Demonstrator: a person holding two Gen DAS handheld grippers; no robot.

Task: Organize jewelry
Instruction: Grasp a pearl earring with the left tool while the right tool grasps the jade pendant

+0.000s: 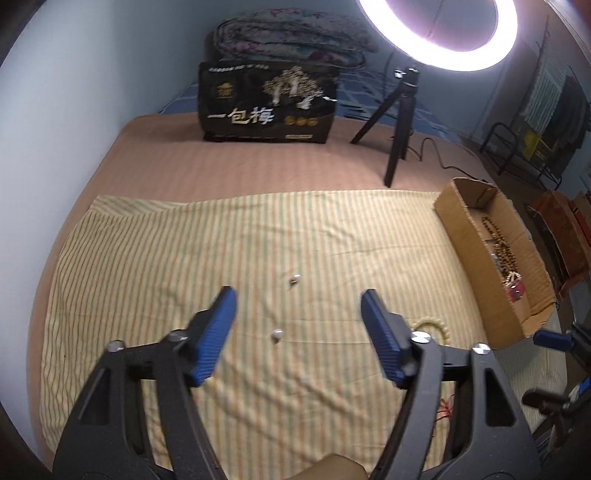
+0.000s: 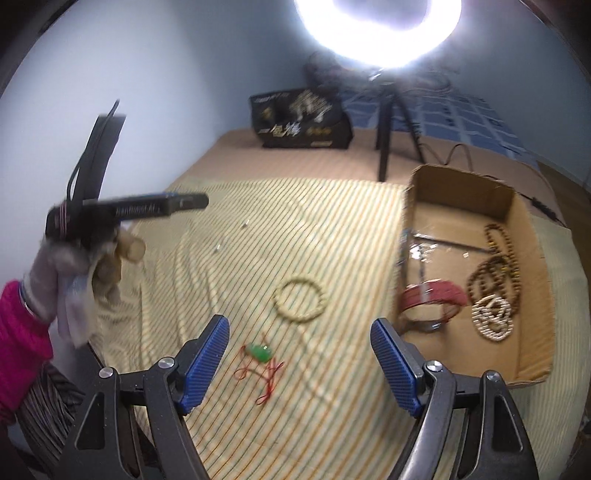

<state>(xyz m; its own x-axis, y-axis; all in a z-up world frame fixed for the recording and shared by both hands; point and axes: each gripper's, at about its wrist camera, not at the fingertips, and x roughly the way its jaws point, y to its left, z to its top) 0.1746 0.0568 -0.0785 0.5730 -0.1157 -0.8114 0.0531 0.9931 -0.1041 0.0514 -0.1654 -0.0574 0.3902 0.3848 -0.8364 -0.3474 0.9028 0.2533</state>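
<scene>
With both the left gripper [image 1: 297,301] and right gripper [image 2: 299,330] spread and empty, the small earring [image 1: 277,335] just ahead of the left one risks slipping from the wide pads [image 1: 218,332] into the folds of the striped cloth [image 1: 184,240].

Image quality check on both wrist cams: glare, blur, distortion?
Left wrist view: ring light flares at the top edge, fisheye bends the striped cloth, the two small earrings are soft. Right wrist view: ring light blown out, washing the background; the person's gloved hand is motion-smeared, and the cardboard box and bead bracelet are slightly blurred.
</scene>
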